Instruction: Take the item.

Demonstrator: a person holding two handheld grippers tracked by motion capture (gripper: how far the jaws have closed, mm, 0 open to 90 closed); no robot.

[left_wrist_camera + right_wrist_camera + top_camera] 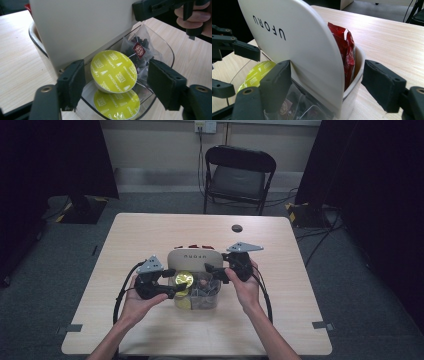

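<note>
Even overhead light, dark room edges; near tongs slightly soft

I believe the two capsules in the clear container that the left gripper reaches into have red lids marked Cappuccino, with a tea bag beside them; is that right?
Not quite: the lids are yellow-green, not red. The left gripper view shows two capsules marked Cappuccino in the clear container, a tea bag beside them, and the left gripper with its jaws open around the upper capsule.
</note>
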